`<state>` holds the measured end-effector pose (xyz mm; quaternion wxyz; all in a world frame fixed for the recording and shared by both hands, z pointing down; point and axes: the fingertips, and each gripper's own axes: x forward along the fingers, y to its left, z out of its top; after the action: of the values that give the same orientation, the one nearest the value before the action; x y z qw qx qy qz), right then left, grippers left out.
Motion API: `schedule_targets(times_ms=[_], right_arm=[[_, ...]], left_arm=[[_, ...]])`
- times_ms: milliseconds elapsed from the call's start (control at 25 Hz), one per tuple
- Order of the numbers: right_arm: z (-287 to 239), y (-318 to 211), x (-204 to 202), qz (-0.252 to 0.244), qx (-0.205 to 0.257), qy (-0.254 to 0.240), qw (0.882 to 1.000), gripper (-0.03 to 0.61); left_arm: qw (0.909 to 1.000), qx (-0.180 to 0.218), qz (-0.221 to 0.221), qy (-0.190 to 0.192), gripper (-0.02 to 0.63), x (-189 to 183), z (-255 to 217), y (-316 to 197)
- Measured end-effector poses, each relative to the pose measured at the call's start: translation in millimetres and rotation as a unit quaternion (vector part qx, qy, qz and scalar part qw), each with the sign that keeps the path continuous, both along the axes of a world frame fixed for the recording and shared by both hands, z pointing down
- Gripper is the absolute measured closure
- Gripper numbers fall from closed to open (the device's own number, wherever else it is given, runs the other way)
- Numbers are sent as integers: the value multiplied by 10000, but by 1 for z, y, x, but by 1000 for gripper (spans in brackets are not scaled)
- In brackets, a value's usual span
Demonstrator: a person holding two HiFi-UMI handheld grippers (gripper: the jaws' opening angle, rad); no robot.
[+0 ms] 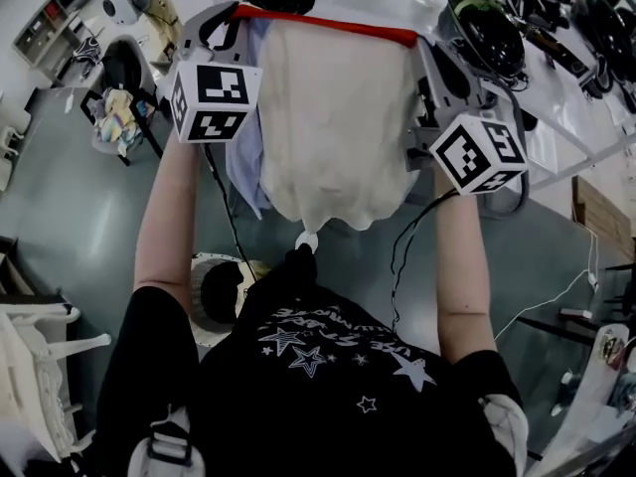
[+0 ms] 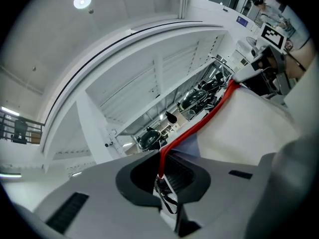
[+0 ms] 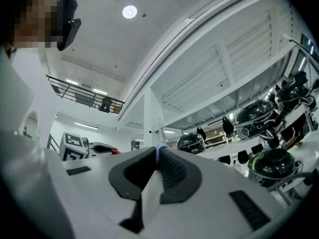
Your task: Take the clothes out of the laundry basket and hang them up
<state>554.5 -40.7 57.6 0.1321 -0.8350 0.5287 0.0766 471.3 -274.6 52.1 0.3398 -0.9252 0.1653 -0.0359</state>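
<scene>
Two closed grips stretch the garment (image 1: 333, 117) by its red edge (image 1: 328, 23) crosswise, left gripper (image 2: 160, 176) to right gripper (image 3: 156, 164) (both equally near).

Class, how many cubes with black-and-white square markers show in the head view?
2. One cube sits at the left edge of the cream garment; the other cube sits at its right edge. None appears to be hidden.
</scene>
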Motion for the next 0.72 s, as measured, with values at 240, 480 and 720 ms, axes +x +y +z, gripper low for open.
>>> schedule_targets(times_ms=[240,480,720], right_arm=[[-17,-52,85,197,57,-14,9998,555],[-9,-100,159,455,-209,-99,9987,555],[43,-139,214,743,-860,-227,9933,555]], left_arm=[[9997,96,219,103,579,92,-23,-54],[9990,15,416,-154,579,171,-9,-101],[9952,-83,568,-792,578,238,52,-137]])
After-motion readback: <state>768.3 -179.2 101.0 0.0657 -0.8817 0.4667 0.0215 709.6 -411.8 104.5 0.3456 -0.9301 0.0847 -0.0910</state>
